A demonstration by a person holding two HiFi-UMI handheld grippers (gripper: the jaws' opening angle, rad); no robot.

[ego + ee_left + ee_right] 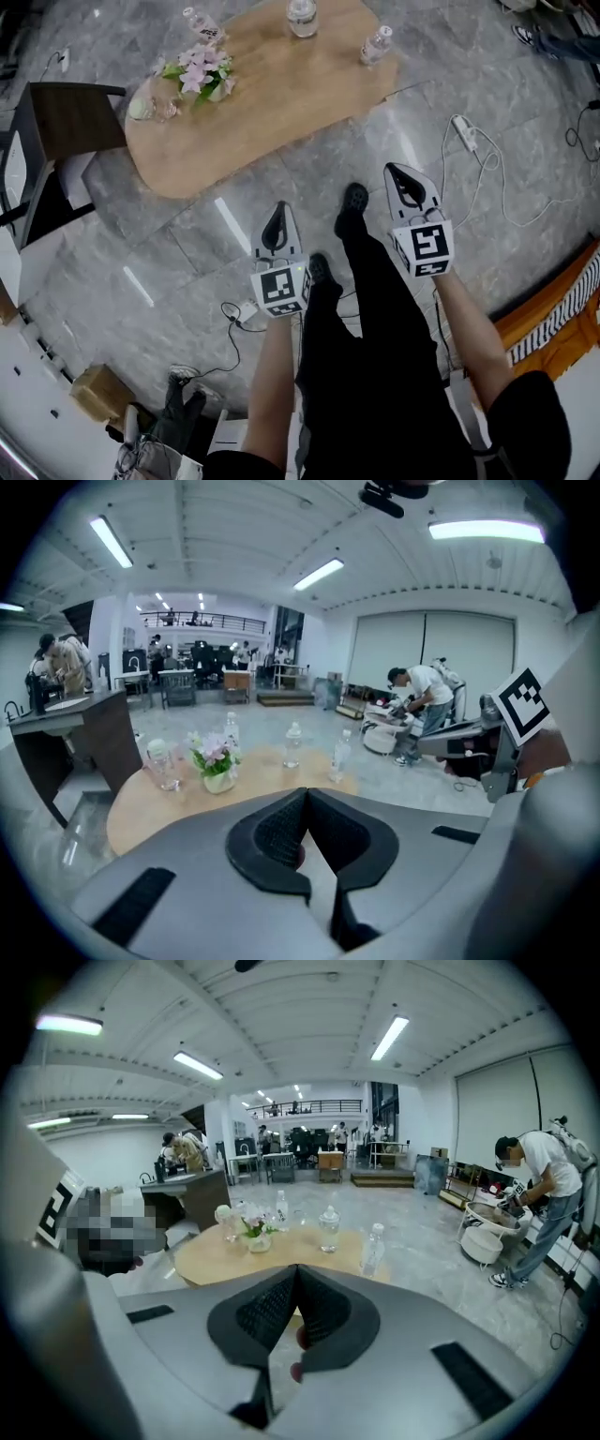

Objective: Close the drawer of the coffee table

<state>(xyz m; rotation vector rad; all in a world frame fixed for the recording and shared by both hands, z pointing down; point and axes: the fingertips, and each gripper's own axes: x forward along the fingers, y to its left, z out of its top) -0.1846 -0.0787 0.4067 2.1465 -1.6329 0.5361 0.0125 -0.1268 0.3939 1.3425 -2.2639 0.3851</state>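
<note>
Our left hand-held gripper [278, 211] and right hand-held gripper [398, 173] both have their jaws pressed together with nothing between them. They hang above the floor [169, 244], well short of the coffee table [272, 112], and both aim towards it.

The table's oval wooden surface runs its long axis from the end nearest our left hand-held gripper to the far end on our right. It carries a flower pot [197, 75] towards the left end and bottles [302, 17] along the far side.

No view shows the drawer, so we cannot tell which side it faces or whether it stands open.

We judge that we must first get low enough to find the drawer front. Shut jaws suit a push, so we would set the closed tips flat against the middle of that front. Then we would press straight along its slide into the table, keeping both hands level so it does not skew and jam.
</note>
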